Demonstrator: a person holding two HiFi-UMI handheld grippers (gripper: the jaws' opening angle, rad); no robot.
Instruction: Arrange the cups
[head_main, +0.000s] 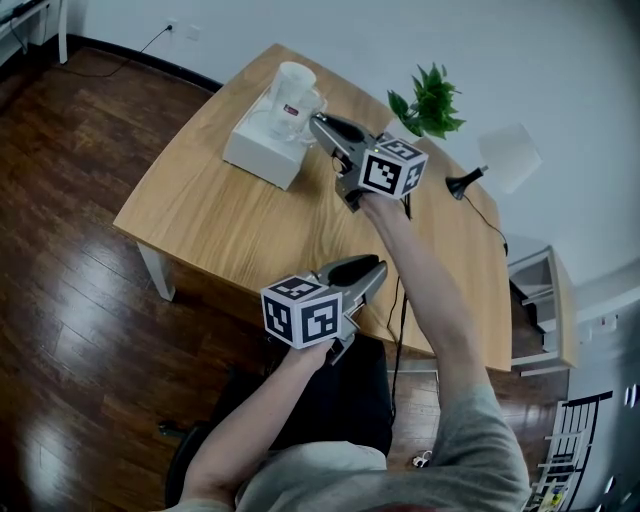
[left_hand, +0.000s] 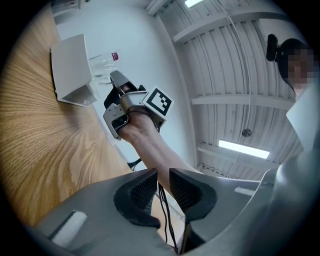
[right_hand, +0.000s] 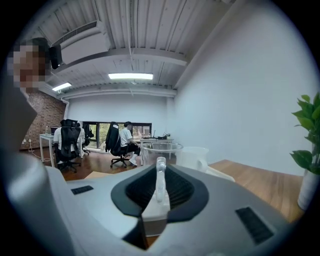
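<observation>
A white box sits at the far left of the wooden table. On it stand a clear cup with a red mark and, close beside it, a white mug. My right gripper reaches to the cups and is shut on the clear cup's handle; the cup's rim shows just beyond, the mug to its right. Whether the cup rests on the box I cannot tell. My left gripper hangs at the table's near edge, its jaws slightly apart with nothing between them.
A potted plant and a desk lamp stand at the table's far right side. A black cable hangs over the near edge above a black chair. A white shelf is at the right.
</observation>
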